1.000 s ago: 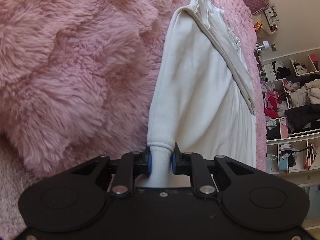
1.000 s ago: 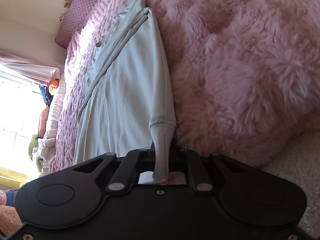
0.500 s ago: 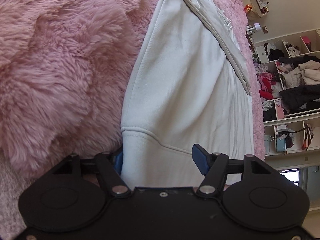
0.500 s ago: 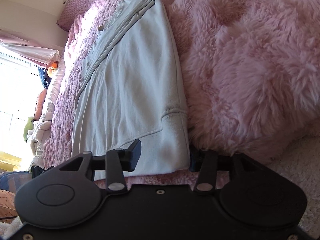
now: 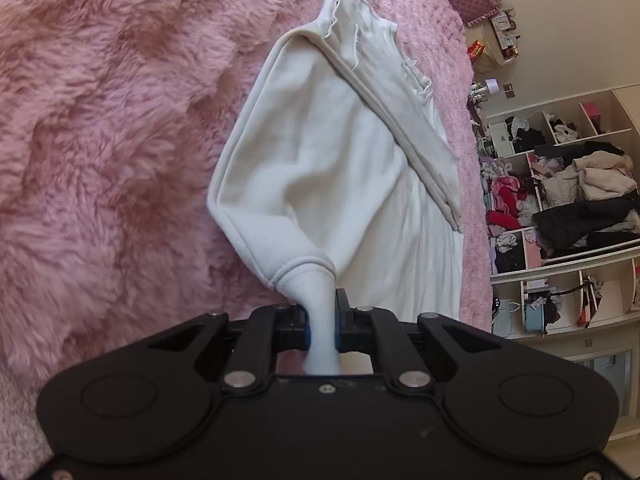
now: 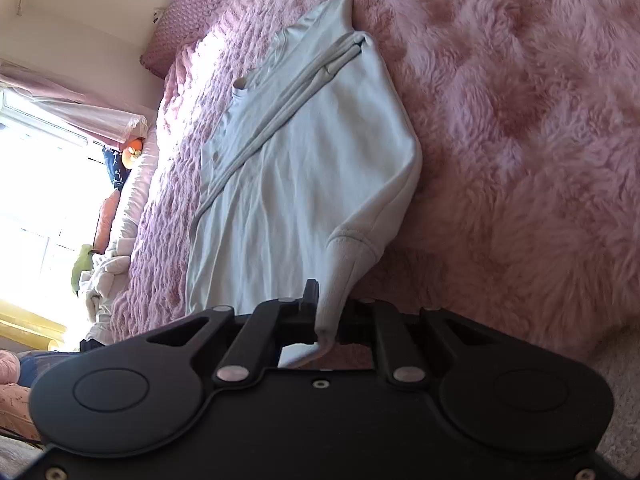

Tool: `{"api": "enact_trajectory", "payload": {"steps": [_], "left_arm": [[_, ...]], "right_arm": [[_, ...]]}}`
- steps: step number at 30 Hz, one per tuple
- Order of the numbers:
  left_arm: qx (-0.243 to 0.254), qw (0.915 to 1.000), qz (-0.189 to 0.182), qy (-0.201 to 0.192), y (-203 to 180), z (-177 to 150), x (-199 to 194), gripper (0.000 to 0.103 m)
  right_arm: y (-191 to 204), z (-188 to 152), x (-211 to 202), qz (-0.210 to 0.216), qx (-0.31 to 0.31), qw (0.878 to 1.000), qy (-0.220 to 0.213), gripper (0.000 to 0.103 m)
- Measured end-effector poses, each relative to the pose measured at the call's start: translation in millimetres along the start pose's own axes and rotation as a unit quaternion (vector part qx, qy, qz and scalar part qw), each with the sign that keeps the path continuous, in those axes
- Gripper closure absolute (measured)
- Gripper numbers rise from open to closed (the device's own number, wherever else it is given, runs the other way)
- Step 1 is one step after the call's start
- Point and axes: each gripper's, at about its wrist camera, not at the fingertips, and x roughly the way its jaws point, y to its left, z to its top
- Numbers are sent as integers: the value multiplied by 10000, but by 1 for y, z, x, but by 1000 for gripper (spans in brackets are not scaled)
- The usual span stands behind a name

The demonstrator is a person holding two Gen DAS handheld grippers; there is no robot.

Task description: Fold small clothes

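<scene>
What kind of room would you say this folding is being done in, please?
Most likely a bedroom: a pink furry bedspread, a quilted pillow against the wall, and open shelves stuffed with clothes.

A soft, matt white cotton-knit garment (image 5: 332,168) with ribbed hem lies on a shaggy pink fur blanket (image 5: 112,128). Matt black plastic left gripper (image 5: 323,326) has shiny metal rivets.

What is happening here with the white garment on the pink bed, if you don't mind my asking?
A person is folding a white garment that lies on a fluffy pink blanket, with a handheld gripper in each hand. The left gripper and the right gripper are each shut on a bunched corner of its ribbed hem, which is lifted off the bed. The fold is not yet made.
</scene>
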Motion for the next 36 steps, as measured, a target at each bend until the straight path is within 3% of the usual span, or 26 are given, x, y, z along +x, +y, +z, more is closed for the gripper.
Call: {"api": "enact_trajectory", "payload": {"steps": [6,11,13,14,15,16,17,18,21,24,27,30,33,36], "left_arm": [[471,9973,-375,-422,-51,90,16,96],[1067,9908,-308,-769,-98,196,55,94],[1082,9910,-132,-779,-106,238,82,71],[1015,9907,55,-906,-105,250,91,44],[815,9894,363,-1144,-102,263,99,28],[757,9879,482,-1261,-99,275,108,29],[676,9883,475,-1285,-94,279,111,29],[487,9895,381,-1307,-84,277,110,29],[251,9916,-11,-1271,-62,250,97,29],[204,9920,43,-1242,-44,201,72,27],[-25,9924,144,-1219,-19,154,60,26],[-582,9928,129,-1042,9,130,69,26],[-727,9903,-4,-1188,15,133,83,26],[-765,9870,-78,-1411,7,146,94,27]], "right_arm": [[22,86,17,361,-98,9976,-590,96],[41,196,65,534,-231,9925,-1075,96],[39,235,99,525,-54,9923,-1124,93],[37,250,114,385,95,9921,-1187,86],[33,261,127,231,188,9917,-1252,68],[30,267,135,63,247,9913,-1294,58],[24,272,141,-238,396,9888,-1421,52],[21,270,142,-316,482,9870,-1501,53],[10,244,131,274,480,9892,-1357,53],[11,191,105,664,122,9935,-921,53],[3,143,88,491,-50,9966,-661,51],[-14,114,92,149,215,9983,-523,50],[-31,114,106,-112,486,9949,-880,50],[-46,123,117,178,1181,9838,-1338,50]]}}
